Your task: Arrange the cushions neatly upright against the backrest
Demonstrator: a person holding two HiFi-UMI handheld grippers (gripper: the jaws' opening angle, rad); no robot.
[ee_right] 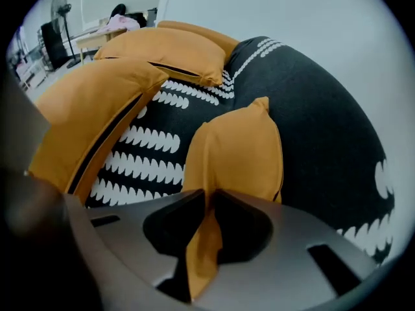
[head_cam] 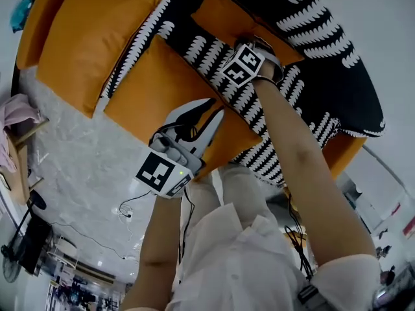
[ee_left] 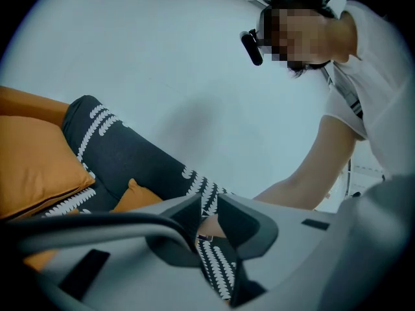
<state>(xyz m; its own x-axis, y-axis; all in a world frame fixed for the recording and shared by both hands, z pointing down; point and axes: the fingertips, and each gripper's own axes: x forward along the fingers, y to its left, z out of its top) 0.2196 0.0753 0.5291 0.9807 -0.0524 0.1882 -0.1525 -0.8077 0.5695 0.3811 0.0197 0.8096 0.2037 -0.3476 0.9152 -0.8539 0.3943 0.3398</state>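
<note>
**Head view**
- Sofa (head_cam: 324, 76): black with a white scallop print.
- Small orange cushion (head_cam: 224, 15): near the sofa's back edge, right of centre. My right gripper (head_cam: 249, 44) sits at its near edge with the marker cube facing up.
- Middle orange cushion (head_cam: 152, 89): lies across the seat towards the front edge. My left gripper (head_cam: 209, 116) lies over its right corner.
- Large orange cushion (head_cam: 91, 37): towards the sofa's left end, with a patterned border showing.
- Marbled floor (head_cam: 71, 167): grey, beyond the sofa's front edge.

**Left gripper view**
- Jaws: nearly together, pinching a fold of patterned fabric (ee_left: 217, 267) that runs down between them. I cannot tell which piece the fabric belongs to.
- Backrest (ee_left: 123, 154): dark and scallop-printed, beyond the jaws. The large orange cushion (ee_left: 32, 161) is at the left edge.
- Person's forearm (ee_left: 311, 167): reaches in from the right.

**Right gripper view**
- Jaws: clamped on the small orange cushion (ee_right: 237, 148) at its lower edge, with orange cloth trailing down between them.
- The small orange cushion stands close to upright, in front of the backrest (ee_right: 324, 128).
- The middle orange cushion (ee_right: 91, 122) and the large orange cushion (ee_right: 168, 50) lie tilted to the left on the seat.
- Standing fan (ee_right: 59, 5): far upper left.
</note>
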